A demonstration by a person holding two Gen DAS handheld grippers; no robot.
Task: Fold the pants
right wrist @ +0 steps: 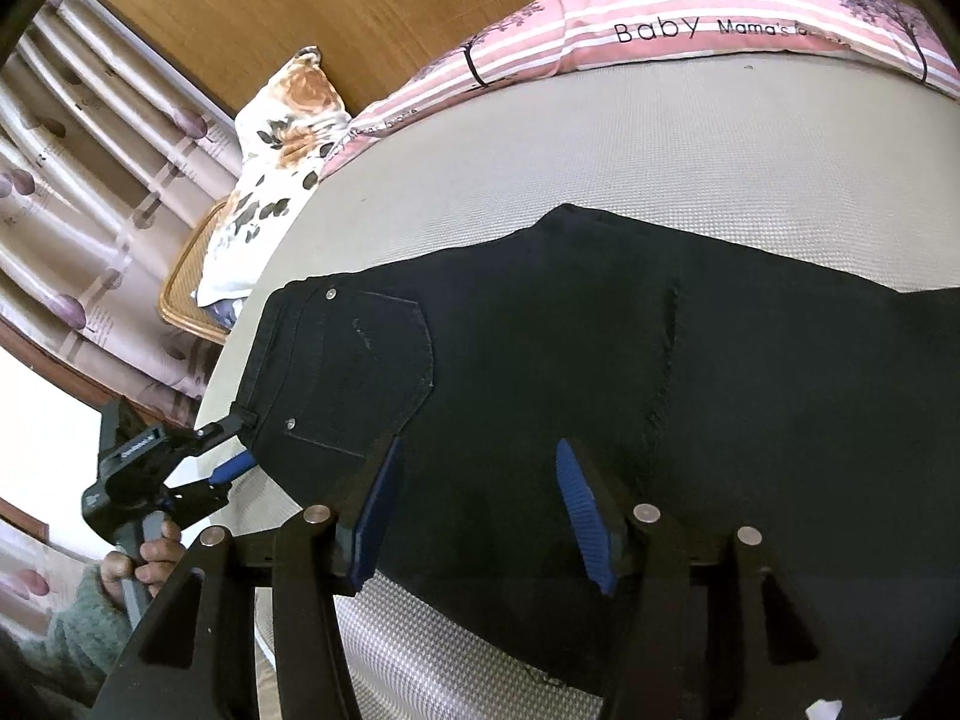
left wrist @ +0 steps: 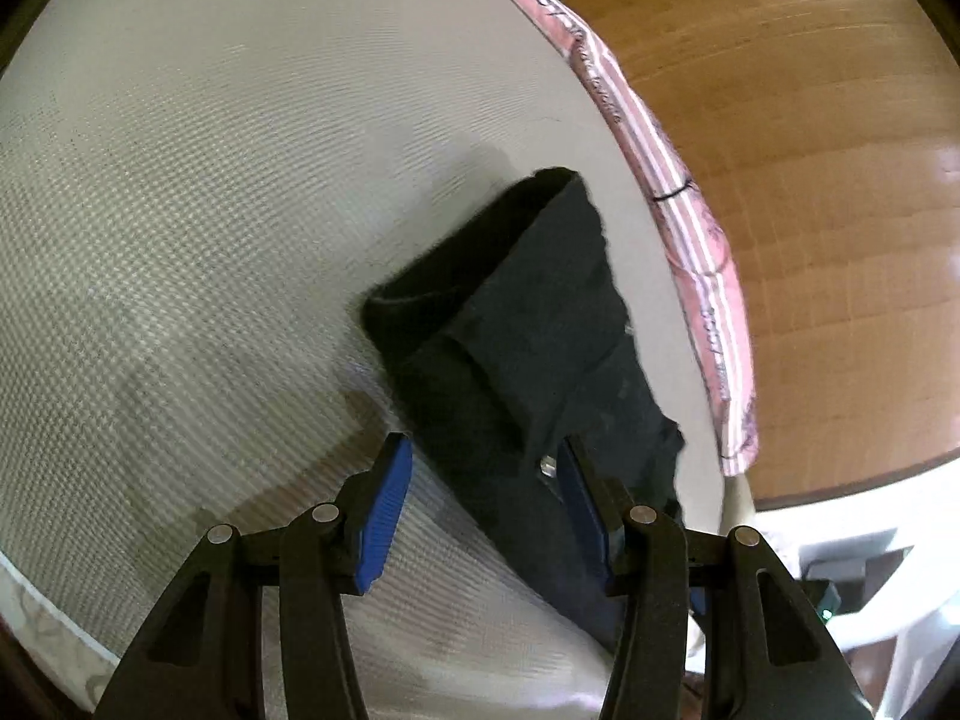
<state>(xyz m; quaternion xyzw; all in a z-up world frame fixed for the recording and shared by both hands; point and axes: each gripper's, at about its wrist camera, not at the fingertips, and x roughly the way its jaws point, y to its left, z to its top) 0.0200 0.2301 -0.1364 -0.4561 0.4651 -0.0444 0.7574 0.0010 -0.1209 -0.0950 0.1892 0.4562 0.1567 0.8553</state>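
Evidently both tools stood apart, the left tool [right wrist: 231, 450] astride the waistband of the black jeans [right wrist: 600, 360] on the bed mat [right wrist: 600, 144], the right tool [right wrist: 474, 510] unclamped above; pinching both layers squarely would keep the fold even.

The black denim pants [right wrist: 600, 360] lie flat on the bed, folded lengthwise, back pocket with two rivets facing up. They spread just ahead of and beneath the right gripper [right wrist: 474, 510]; the waistband end lies toward its left.
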